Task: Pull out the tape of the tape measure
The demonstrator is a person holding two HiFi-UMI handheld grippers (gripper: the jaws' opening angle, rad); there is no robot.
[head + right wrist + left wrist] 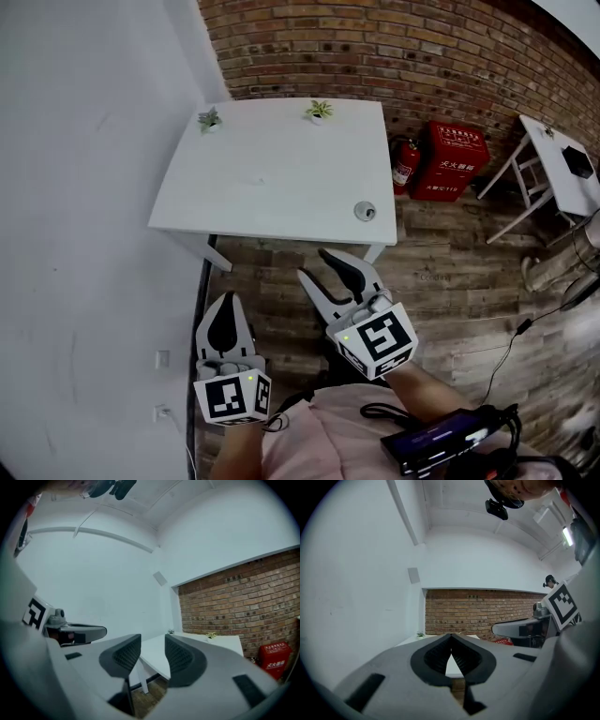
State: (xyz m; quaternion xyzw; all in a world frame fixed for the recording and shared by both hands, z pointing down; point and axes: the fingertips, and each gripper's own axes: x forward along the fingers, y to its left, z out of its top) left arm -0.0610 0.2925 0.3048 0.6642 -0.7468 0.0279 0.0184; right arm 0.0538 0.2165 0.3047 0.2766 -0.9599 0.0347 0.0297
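**Both grippers empty, tape measure well ahead of you**

Your left gripper (226,309) has its jaws clenched tip to tip with nothing between them. Your right gripper (315,263) holds its jaws partly apart, and its own view shows only bare air in the gap. Neither touches anything.

The tape measure (365,211), a small round grey case, lies on the white surface (262,178) ahead of the right jaws and a little to their right. It is well apart from them, and farther again from the left jaws. No tape looks drawn out of it (at this size I cannot make out the hook end).

From here, I judge these to be the risks:

- The case sits close to the surface's edge on your side. A glancing touch from the right jaws could push it off onto the wooden floor (441,281).
- The left jaws are closed, so they cannot take the case or the tape until you let them apart. If you arrive closed, you will likely shove the case instead of gripping it.
- A round, smooth case may roll or spin in the jaws if you pinch it off-centre.
- If only one gripper holds anything, the whole case will probably slide along when you pull, and no tape will come out.

The two potted plants (319,111) stand beyond the tape measure, clear of your reach.
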